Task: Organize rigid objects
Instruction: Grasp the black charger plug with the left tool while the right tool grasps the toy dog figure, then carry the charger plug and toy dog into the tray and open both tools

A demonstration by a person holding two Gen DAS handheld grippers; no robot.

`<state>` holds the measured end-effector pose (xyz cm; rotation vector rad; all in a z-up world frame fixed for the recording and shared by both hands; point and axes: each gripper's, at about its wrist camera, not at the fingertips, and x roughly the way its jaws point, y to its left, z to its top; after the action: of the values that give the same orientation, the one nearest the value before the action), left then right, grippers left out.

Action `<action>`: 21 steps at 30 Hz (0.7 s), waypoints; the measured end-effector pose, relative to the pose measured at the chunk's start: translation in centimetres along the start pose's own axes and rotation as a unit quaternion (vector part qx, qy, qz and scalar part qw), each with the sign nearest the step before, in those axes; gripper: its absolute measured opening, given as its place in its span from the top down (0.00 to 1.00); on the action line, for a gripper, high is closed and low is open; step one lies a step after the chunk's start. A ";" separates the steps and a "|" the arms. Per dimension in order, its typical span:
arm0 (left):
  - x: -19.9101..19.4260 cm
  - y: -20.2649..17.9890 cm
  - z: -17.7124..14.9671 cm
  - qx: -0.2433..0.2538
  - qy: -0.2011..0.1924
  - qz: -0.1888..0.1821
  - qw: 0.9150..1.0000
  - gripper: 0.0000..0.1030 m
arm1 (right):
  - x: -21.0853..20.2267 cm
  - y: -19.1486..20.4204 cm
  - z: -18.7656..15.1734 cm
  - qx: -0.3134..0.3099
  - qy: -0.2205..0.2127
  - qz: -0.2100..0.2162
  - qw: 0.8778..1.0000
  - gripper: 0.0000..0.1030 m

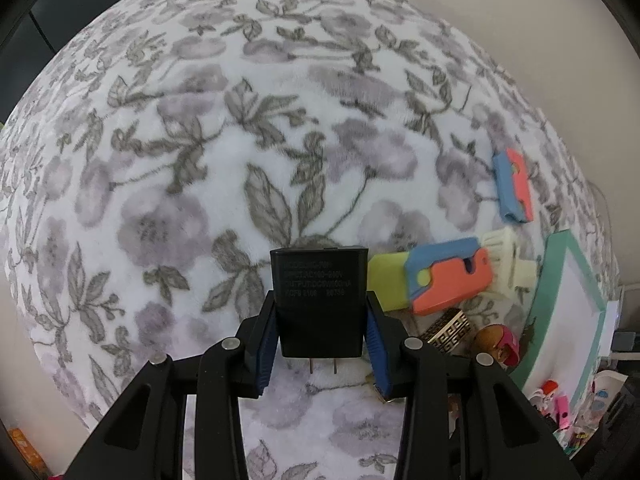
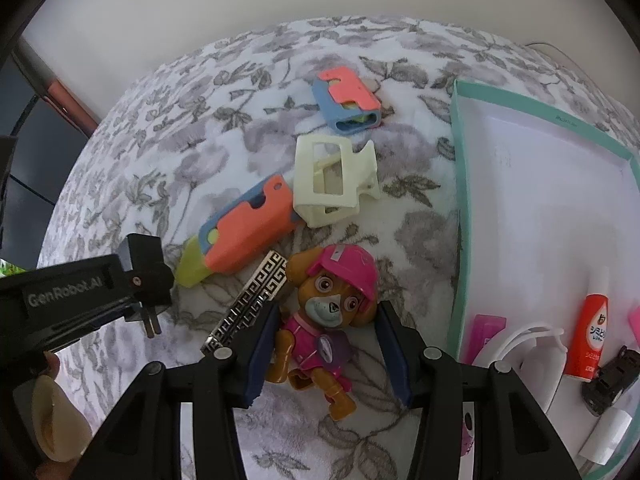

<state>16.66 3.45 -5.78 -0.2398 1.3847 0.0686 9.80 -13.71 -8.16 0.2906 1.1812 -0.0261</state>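
Observation:
My left gripper (image 1: 320,344) is shut on a black plug adapter (image 1: 318,300), its prongs pointing back at the camera; the adapter also shows in the right wrist view (image 2: 146,280), held above the floral blanket. My right gripper (image 2: 326,344) is open, its fingers on either side of a brown toy dog with a pink helmet (image 2: 326,320) that lies on the blanket. A large orange-blue-yellow toy (image 2: 244,232), a cream plastic frame (image 2: 332,180), a small orange-blue toy (image 2: 346,100) and a patterned metal strip (image 2: 248,304) lie beyond.
A teal-rimmed white box (image 2: 460,184) stands at the right and holds a red tube (image 2: 592,332), a black toy car (image 2: 608,376), a white cable and pink items. The floral blanket (image 1: 200,140) stretches left. A wall lies behind.

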 end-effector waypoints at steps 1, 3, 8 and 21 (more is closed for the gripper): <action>-0.4 0.1 0.1 -0.001 -0.005 -0.002 1.000 0.60 | -0.4 -0.1 0.1 0.002 -0.005 0.002 1.000 0.50; -1.4 0.2 0.4 -0.002 -0.017 -0.006 1.000 0.60 | -1.4 -0.4 0.3 0.006 -0.015 0.007 1.000 0.50; -4.3 0.2 1.0 -0.005 -0.051 -0.034 0.998 0.60 | -5.0 -1.3 1.2 0.022 -0.056 0.017 0.998 0.50; -10.9 -6.7 -1.1 0.085 -0.143 -0.108 0.980 0.60 | -14.4 -8.3 2.5 0.092 -0.153 -0.046 0.983 0.50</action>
<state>14.87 -2.34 5.52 -0.2253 1.0641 -0.1891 5.09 -24.21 4.07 0.3793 0.8854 -0.2540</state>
